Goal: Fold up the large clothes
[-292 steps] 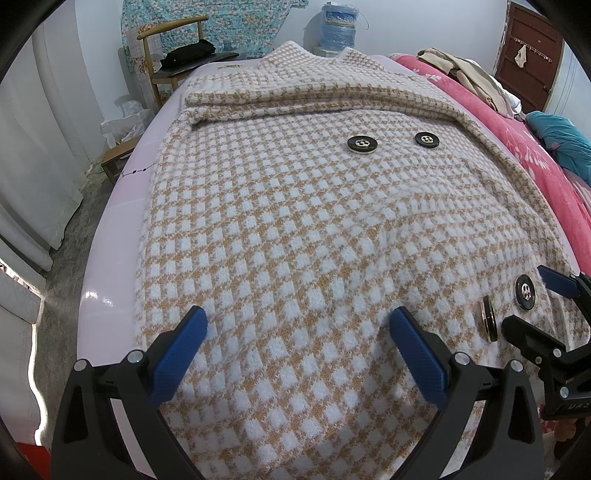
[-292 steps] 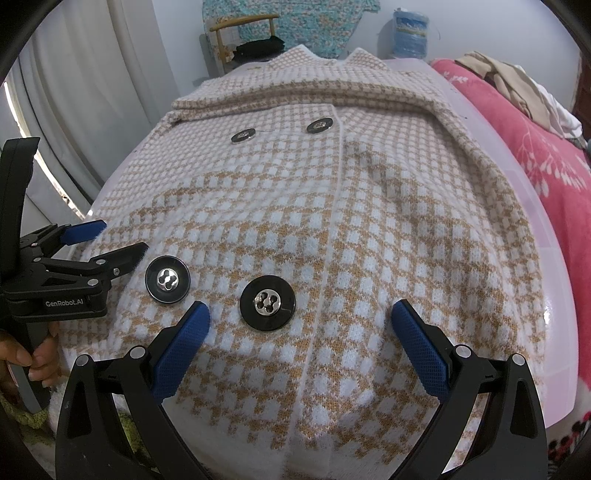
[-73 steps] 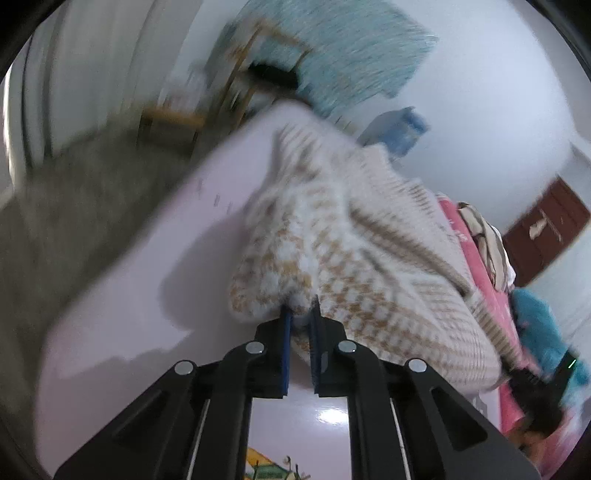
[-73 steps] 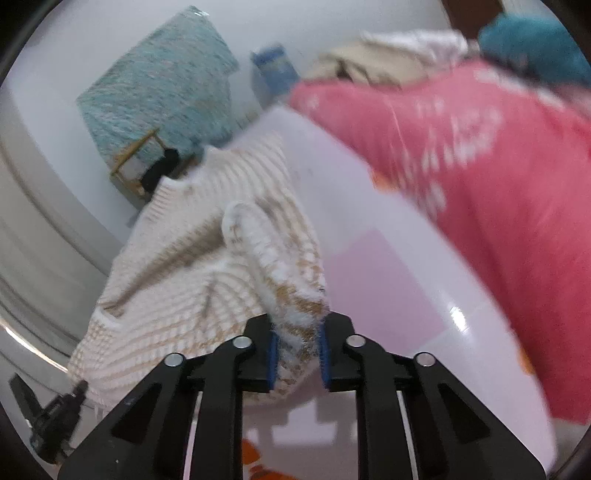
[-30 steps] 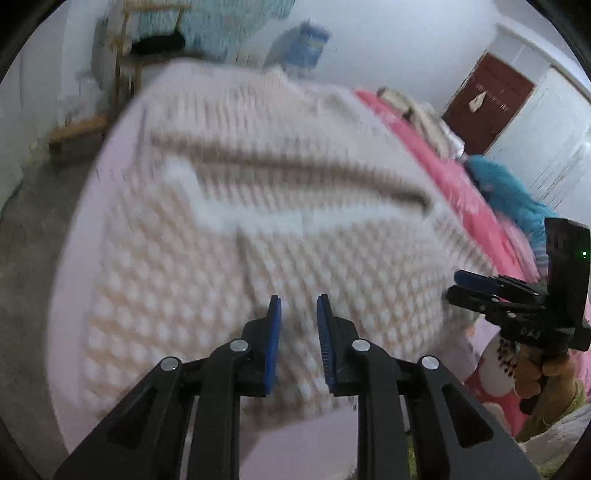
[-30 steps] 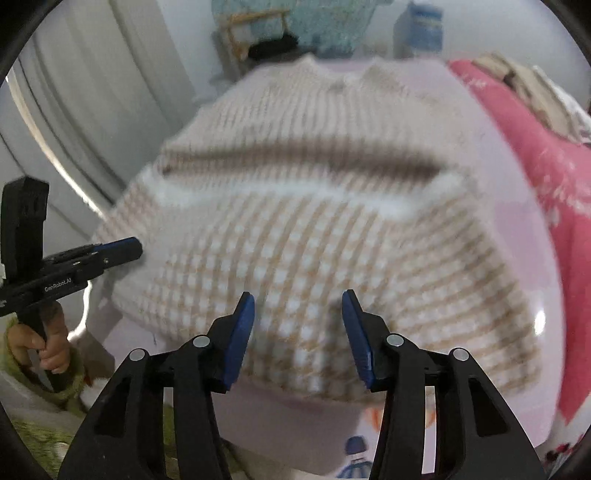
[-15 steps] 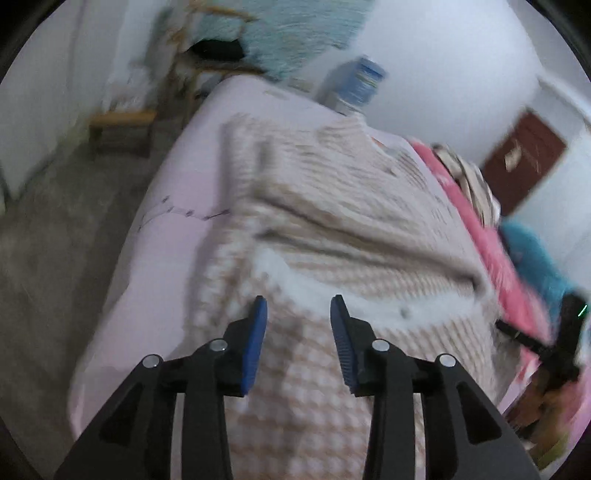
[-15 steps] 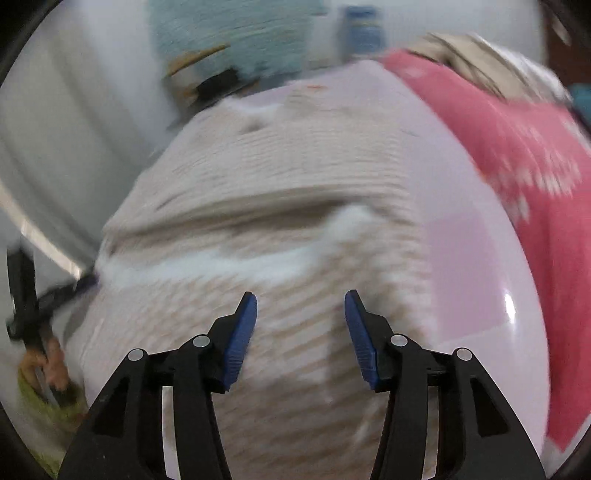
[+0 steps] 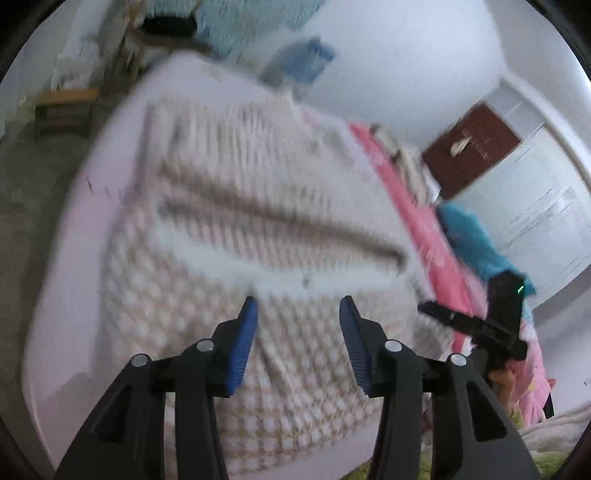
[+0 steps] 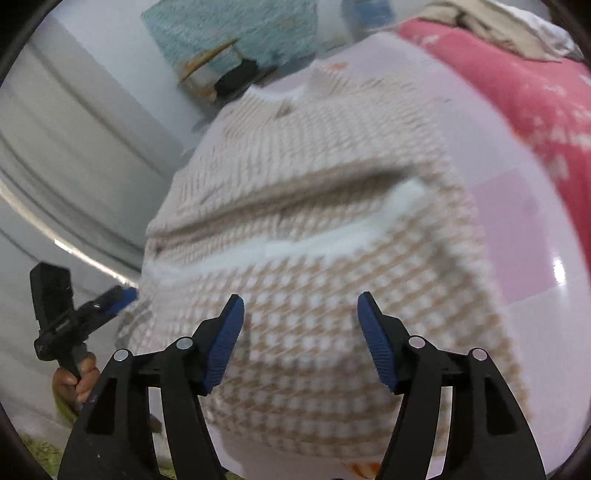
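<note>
In the left wrist view, the left gripper (image 9: 298, 308) has its blue-padded jaws apart and opening, with nothing clamped between them. Beyond the jaws lies the beige and white checked knitted coat (image 9: 258, 236), folded, its near half doubled over so that a white hem (image 9: 295, 278) runs across its middle. The coat rests on a pale pink glossy bed cover (image 9: 77, 236), towards the near end of the bed.

In the right wrist view, the right gripper (image 10: 300, 308) also has its blue-padded jaws apart and opening, empty, above the near folded part of the same coat (image 10: 314, 258).

Only the left view shows the right gripper from outside, a black tool at the right (image 9: 476, 325), with a small green light on it. Further right it shows a teal cloth (image 9: 476, 243), a dark red door (image 9: 476, 144) and a white wall. At far left it shows a low wooden stool (image 9: 62, 107) on grey floor.

Only the right view shows the left gripper from outside, at the left (image 10: 99, 302), held by a hand (image 10: 74, 384), in front of a white curtain (image 10: 74, 155). It also shows more of the bright pink floral blanket (image 10: 535, 110) at the right and a heap of beige clothes (image 10: 491, 22) at far right.

Both views are blurred. Both show a turquoise patterned cloth (image 10: 236, 29) hanging on the far wall.
</note>
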Demonstrator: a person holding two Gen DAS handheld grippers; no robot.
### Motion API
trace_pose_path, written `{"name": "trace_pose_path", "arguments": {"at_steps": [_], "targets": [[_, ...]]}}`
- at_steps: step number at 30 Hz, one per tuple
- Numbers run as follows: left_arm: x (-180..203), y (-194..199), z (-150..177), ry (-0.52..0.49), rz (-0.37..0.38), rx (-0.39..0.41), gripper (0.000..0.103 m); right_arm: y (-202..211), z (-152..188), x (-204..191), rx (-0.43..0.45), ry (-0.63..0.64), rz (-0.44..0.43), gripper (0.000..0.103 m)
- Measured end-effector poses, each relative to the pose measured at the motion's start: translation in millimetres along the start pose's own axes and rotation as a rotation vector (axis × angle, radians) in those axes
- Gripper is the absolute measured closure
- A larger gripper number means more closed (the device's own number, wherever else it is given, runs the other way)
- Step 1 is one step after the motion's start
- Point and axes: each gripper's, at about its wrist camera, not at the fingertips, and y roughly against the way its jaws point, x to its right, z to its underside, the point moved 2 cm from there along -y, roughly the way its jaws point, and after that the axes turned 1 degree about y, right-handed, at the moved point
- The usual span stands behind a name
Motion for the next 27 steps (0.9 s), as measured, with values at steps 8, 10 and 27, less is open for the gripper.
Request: {"name": "trace_pose_path", "arguments": {"at_steps": [8, 10, 27], "targets": [[10, -27, 20, -0.100, -0.237, 0.001, 0.092, -17, 9, -3, -0.027, 0.040, 0.082, 0.087], [12, -29, 19, -0.102, -0.238, 0.009, 0.100, -10, 13, 2, -0.020, 0.037, 0.077, 0.096], [3, -31, 1, -0.148, -0.295, 0.070, 0.096, -8, 3, -3, 0.040, 0.127, 0.182, 0.093]]}}
